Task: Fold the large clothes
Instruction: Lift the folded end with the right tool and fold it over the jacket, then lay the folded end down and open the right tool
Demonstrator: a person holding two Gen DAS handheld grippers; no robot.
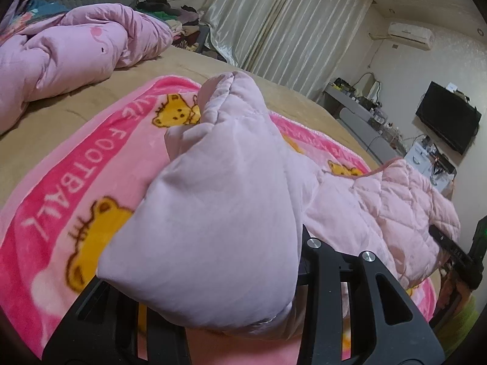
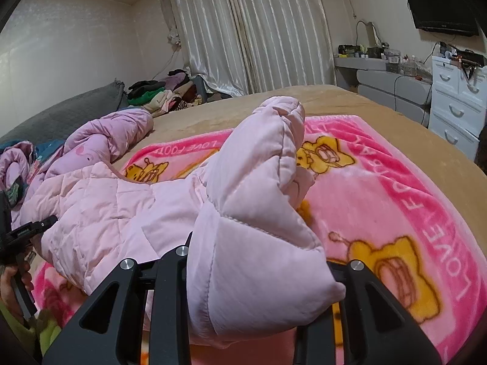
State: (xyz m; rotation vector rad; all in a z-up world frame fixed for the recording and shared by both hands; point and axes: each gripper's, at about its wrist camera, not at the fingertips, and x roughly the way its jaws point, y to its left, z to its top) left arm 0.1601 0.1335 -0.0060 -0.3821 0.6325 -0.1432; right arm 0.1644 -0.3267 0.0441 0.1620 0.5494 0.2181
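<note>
A pale pink quilted jacket (image 1: pixel 395 200) lies on a pink cartoon-bear blanket (image 1: pixel 91 152) spread over the bed. My left gripper (image 1: pixel 213 273) is shut on one puffy sleeve (image 1: pixel 225 164), which rises lifted and bunched in front of the camera and hides the fingertips. My right gripper (image 2: pixel 261 273) is shut on the other sleeve (image 2: pixel 261 167), which also stands up from the jaws. The jacket body (image 2: pixel 115 200) sags between the two. Each view shows the other gripper at its edge: the right gripper (image 1: pixel 450 248) and the left gripper (image 2: pixel 33 228), held by a hand (image 2: pixel 12 276).
A rumpled lilac duvet (image 1: pixel 76 48) and a grey pillow (image 2: pixel 61 112) lie at the head of the tan-sheeted bed (image 2: pixel 334 97). A clothes pile (image 2: pixel 164 91) sits by the curtains. White drawers (image 2: pixel 456 103), a grey shelf and a wall TV (image 1: pixel 447 121) stand beyond the bed.
</note>
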